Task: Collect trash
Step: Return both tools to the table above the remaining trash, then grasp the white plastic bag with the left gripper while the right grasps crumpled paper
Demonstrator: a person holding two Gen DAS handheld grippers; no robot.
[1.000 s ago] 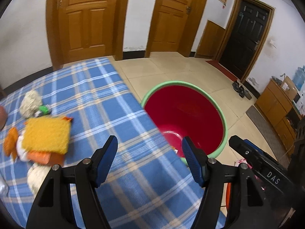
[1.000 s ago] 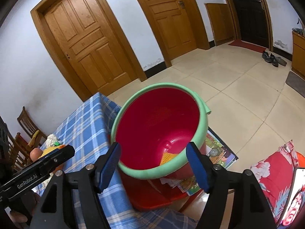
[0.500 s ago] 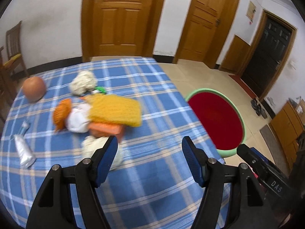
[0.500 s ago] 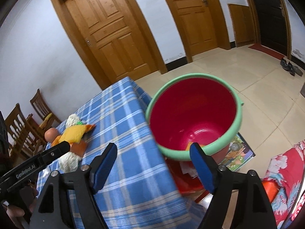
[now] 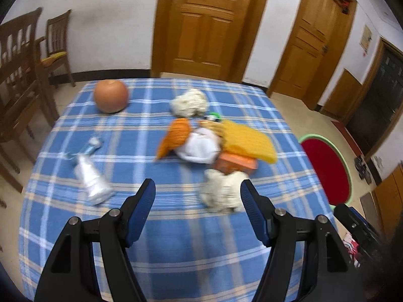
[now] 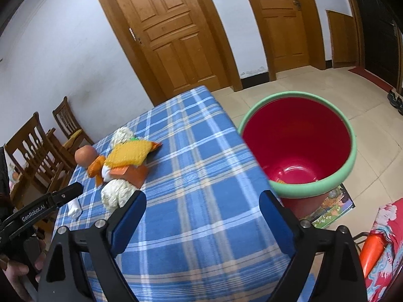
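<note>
A pile of trash lies on the blue checked tablecloth (image 5: 176, 226): a yellow sponge (image 5: 248, 142), an orange carton (image 5: 235, 163), orange peel (image 5: 176, 134), white tissue (image 5: 200, 147), and cream crumpled wads (image 5: 223, 190) (image 5: 189, 102). A squeezed silver tube (image 5: 92, 178) lies to the left. My left gripper (image 5: 197, 202) is open and empty, just short of the near wad. My right gripper (image 6: 201, 206) is open and empty above the table's right edge, beside the red bin with a green rim (image 6: 299, 136). The pile (image 6: 126, 161) sits to its left.
A brown round fruit (image 5: 110, 95) sits at the table's far left. Wooden chairs (image 5: 22, 80) stand left of the table. The bin (image 5: 327, 166) stands on the floor off the right edge, on printed sheets (image 6: 332, 206). Wooden doors line the back wall.
Both grippers have swung left, away from the bin and toward the table. The trash pile has come to the middle of the left wrist view. Both stay open and empty.
</note>
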